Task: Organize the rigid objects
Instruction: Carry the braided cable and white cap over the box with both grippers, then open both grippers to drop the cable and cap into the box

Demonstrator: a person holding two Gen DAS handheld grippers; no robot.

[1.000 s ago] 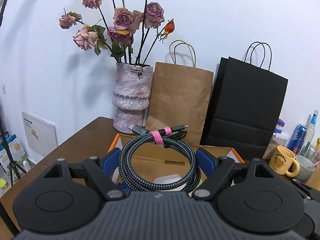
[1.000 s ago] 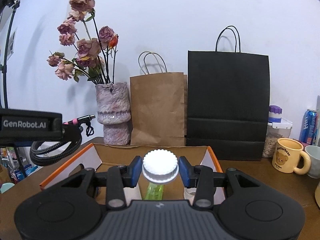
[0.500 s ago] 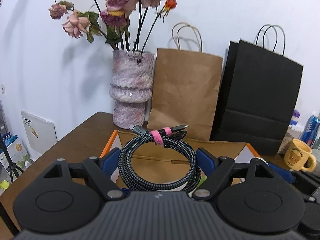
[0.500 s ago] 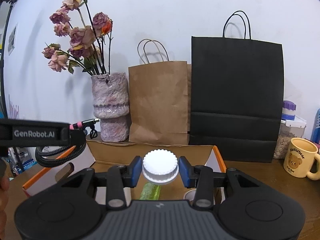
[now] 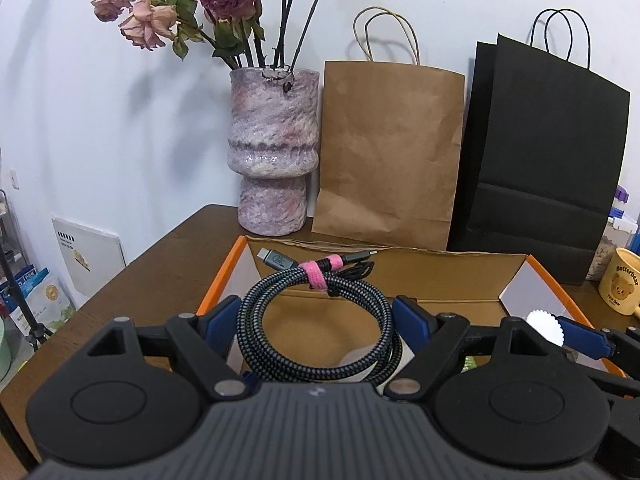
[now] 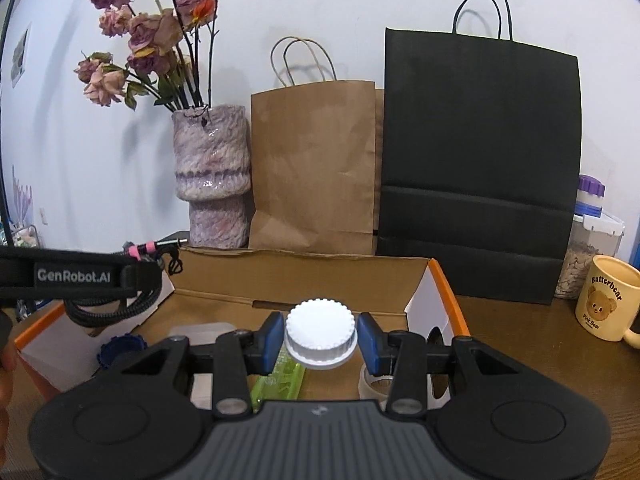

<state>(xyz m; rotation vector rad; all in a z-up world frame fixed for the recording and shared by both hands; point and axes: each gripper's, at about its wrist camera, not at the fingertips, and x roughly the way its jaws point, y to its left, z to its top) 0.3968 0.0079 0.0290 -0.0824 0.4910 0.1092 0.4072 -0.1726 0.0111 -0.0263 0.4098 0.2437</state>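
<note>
Cable coil (image 5: 320,332), braided black-grey, bound by a pink strap (image 5: 320,276), clamped between the blue pads of the left gripper (image 5: 318,330). Coil stands upright on edge, its plug ends pointing across the box. It hangs over the left part of the cardboard box (image 5: 448,268), orange-edged and open-topped; box floor lies straight below and ahead.

White ribbed cap (image 6: 320,330) pinched in the right gripper (image 6: 320,338), held above the box's right half. Beneath it: green item (image 6: 280,384), tape roll (image 6: 376,384), blue ring (image 6: 118,350).

Judgement: both loads sit over the box already, so the coming move is likely a short descent and release; left one nearer the left wall.

Writing: "GenRobot.AI" on the left gripper's side in the right view; "Butterbear / Pink Bear" on the yellow mug (image 6: 604,304). Behind: vase (image 6: 212,176), brown bag (image 6: 316,168), black bag (image 6: 480,168).
</note>
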